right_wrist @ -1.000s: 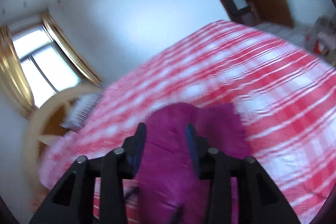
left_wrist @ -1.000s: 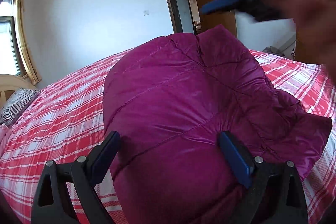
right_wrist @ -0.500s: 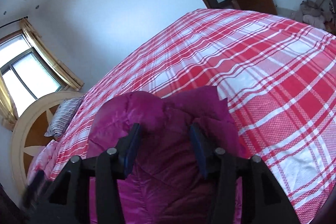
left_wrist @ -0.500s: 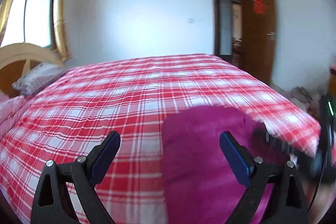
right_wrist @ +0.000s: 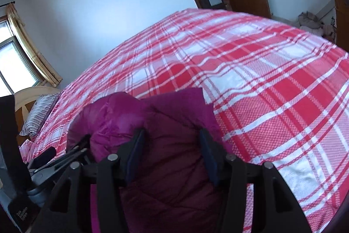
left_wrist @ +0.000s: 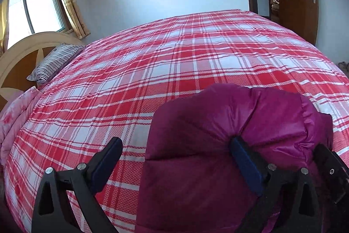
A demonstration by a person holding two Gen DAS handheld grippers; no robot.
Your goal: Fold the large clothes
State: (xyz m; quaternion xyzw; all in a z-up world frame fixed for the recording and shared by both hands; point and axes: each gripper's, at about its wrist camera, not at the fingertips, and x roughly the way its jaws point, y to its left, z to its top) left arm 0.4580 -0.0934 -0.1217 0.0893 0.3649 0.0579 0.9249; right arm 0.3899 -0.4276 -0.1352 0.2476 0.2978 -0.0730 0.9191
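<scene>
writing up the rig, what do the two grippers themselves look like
Both are alike. The left gripper has two black plastic fingers built as open triangular frames, with silver bolt heads at the joints and dark blue pads on the inner faces. The right gripper has the same black frames, silver bolts and dark blue pads. No cables, sleeves or printed markings show on either.
</scene>
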